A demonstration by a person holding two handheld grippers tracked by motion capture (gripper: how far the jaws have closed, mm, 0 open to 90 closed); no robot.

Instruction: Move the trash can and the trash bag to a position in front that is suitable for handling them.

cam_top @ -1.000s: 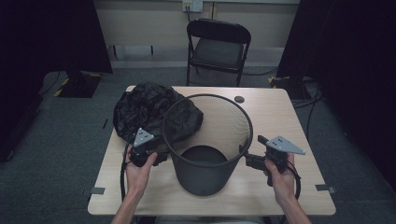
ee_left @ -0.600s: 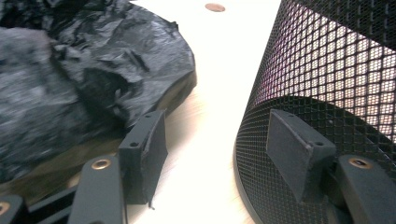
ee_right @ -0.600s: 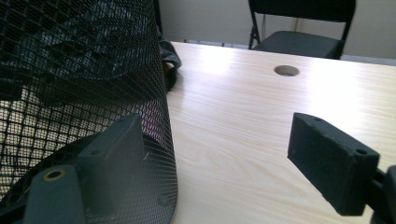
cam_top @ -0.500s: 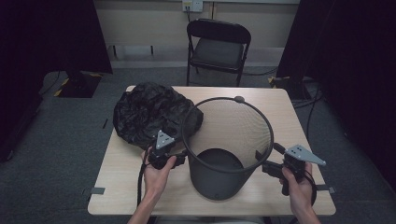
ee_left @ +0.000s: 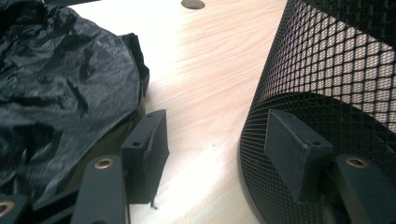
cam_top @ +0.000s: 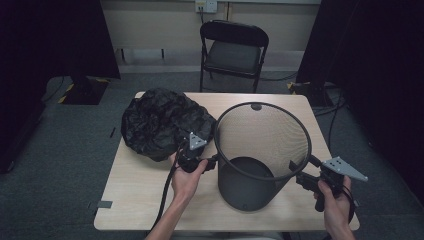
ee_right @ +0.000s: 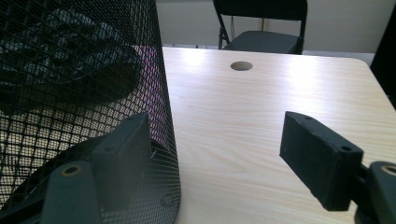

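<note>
A black mesh wastebasket [cam_top: 245, 187] stands upright on the wooden table [cam_top: 150, 200], right of centre. Left of it lies a crumpled black plastic bag [cam_top: 155, 122]. My left gripper [cam_top: 214, 161] is at the basket's left side, between bag and basket. In the left gripper view it [ee_left: 217, 135] is open, with one jaw against the mesh wall [ee_left: 336, 70] and the other beside the bag [ee_left: 56, 93]. My right gripper [cam_top: 301, 167] is at the basket's right side. It [ee_right: 215, 140] is open too, its left jaw against the mesh [ee_right: 70, 70], nothing between the jaws.
A black folding chair [cam_top: 232, 50] stands behind the table's far edge. A round cable hole [cam_top: 256, 106] sits in the tabletop just behind the basket. Bare tabletop [ee_right: 261, 116] lies right of the basket, and dark curtains flank the room.
The basket has shifted to the right across the table. Both grippers have moved right with it, and the right one has also come nearer the front edge.
</note>
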